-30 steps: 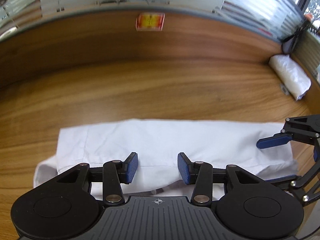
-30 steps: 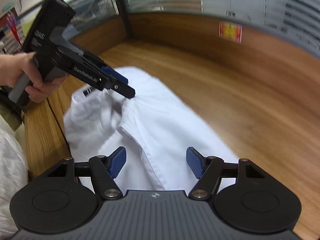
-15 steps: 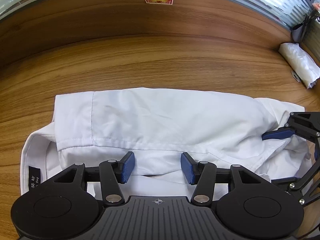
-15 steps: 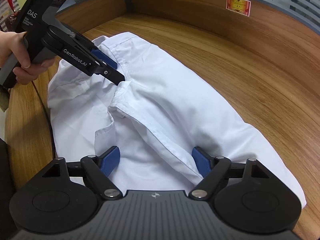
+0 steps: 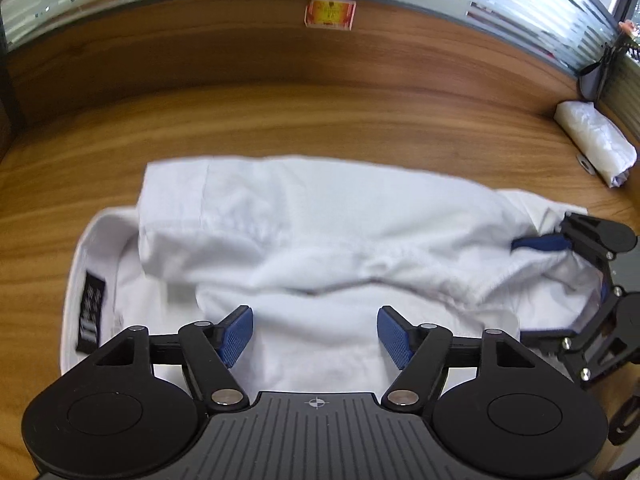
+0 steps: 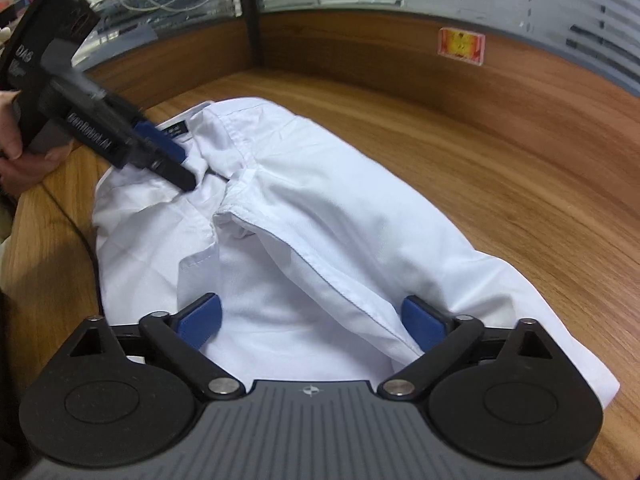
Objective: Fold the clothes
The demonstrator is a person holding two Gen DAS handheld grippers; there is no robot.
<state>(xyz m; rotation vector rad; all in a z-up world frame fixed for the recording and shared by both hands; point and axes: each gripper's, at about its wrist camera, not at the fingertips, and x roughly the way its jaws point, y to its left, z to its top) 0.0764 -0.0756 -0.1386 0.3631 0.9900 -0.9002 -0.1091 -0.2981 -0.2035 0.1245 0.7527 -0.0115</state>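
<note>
A white shirt (image 5: 340, 220) lies folded lengthwise on the wooden table (image 5: 320, 120), its collar with a black label (image 5: 90, 312) at the left end. My left gripper (image 5: 316, 334) hovers over the near edge of the shirt by the collar. Its jaws are opening and the cloth lies under them, untouched by the pads. My right gripper (image 6: 312, 320) is over the other end of the shirt (image 6: 340, 208). Its jaws are also opening, wide, with a hemmed fold running loose between them. In the right wrist view the left gripper (image 6: 176, 164) sits beside the label (image 6: 176, 130).
A white plastic-wrapped bundle (image 5: 596, 144) lies at the far right of the table. A wooden partition with a red-and-yellow sticker (image 5: 330, 14) closes the back. A hand (image 6: 16, 160) holds the left gripper over the table's left edge. Bare wood (image 6: 520, 184) lies beyond the shirt.
Both grippers' jaws have spread wider and both have sunk closer to the shirt. The lifted fold by the left gripper has dropped and now lies slack on the layer beneath.
</note>
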